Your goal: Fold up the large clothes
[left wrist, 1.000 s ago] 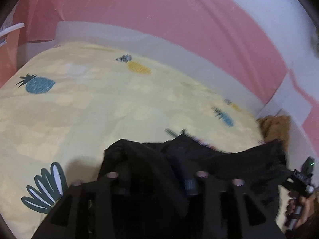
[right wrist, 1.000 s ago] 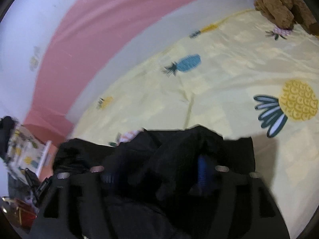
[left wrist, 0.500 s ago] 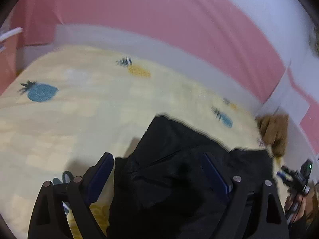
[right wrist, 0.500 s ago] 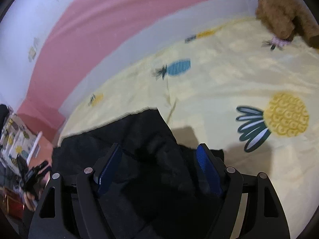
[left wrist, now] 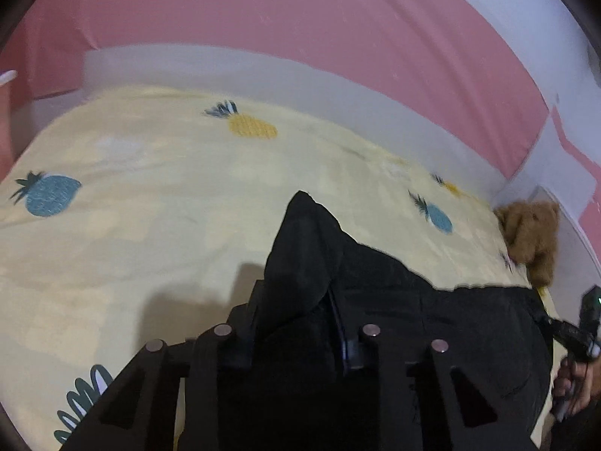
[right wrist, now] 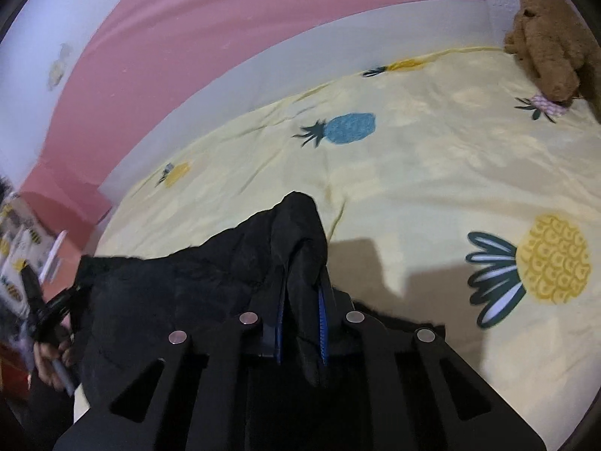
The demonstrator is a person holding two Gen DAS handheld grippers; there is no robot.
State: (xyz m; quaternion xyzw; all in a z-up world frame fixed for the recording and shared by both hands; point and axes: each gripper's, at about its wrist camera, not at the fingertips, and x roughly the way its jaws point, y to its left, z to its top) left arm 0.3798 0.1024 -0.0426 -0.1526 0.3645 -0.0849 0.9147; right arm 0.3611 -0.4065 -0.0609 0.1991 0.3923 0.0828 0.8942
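Note:
A large black garment (left wrist: 432,312) hangs stretched between my two grippers above a yellow pineapple-print bed (left wrist: 169,195). My left gripper (left wrist: 296,300) is shut on one corner of it, and the cloth bunches up in a peak above the fingers. My right gripper (right wrist: 300,293) is shut on the other corner (right wrist: 300,233), with black cloth pinched between its blue pads (right wrist: 322,312). The garment's edge runs across to the other hand in each view.
A brown teddy bear (right wrist: 544,41) sits at the bed's far corner, also in the left wrist view (left wrist: 529,229). A pink and white wall (left wrist: 300,30) borders the bed. Patterned items (right wrist: 15,248) lie beyond the bed's left end.
Both grippers were open over the garment half a second ago. Now both have shut on its corners and the cloth is pulled taut between them.

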